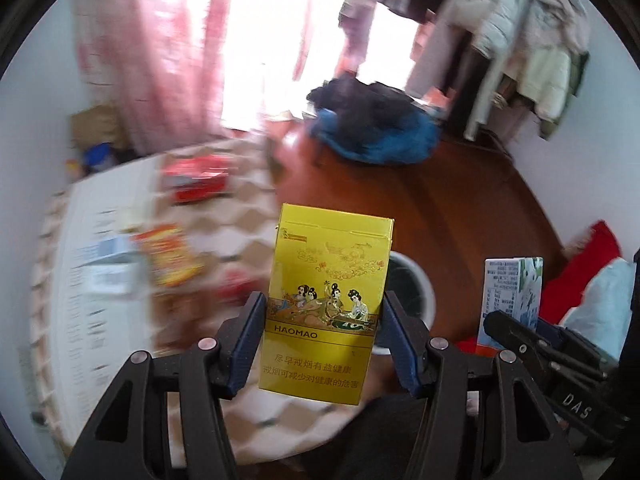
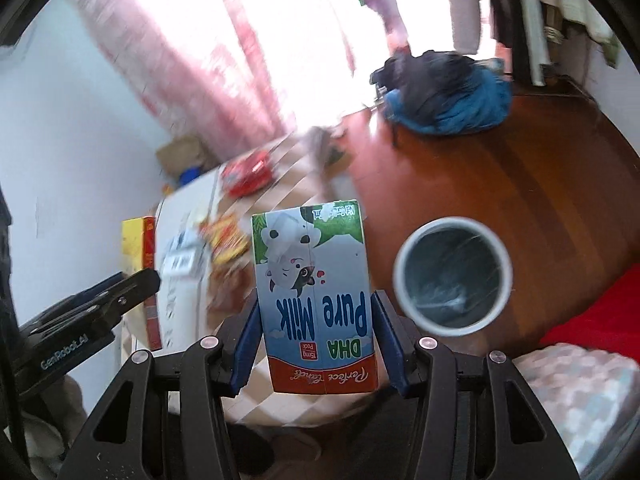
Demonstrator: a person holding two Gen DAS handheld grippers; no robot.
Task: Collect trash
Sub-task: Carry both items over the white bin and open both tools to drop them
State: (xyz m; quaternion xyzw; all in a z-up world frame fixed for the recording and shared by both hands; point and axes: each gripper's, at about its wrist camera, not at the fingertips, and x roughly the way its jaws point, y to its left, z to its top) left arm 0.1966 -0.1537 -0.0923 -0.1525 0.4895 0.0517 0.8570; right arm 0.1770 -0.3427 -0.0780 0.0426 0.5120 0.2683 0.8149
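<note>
We're gripping a yellow cigarette pack (image 1: 326,304) in the left gripper (image 1: 324,340) and a milk carton (image 2: 316,300) in the right gripper (image 2: 316,344), fingers clamping both mid-air. We're lining each up over the round trash bin (image 2: 452,276) on the wooden floor (image 2: 520,168) before letting go, probably one at a time.

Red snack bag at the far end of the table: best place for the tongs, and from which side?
Judging from blurred views, the red snack bag lies flat on the checkered tablecloth, so come from above and pinch across its narrower width near one crimped end. Both tongs are full now: left on the yellow cigarette pack, right on the milk carton.
</note>
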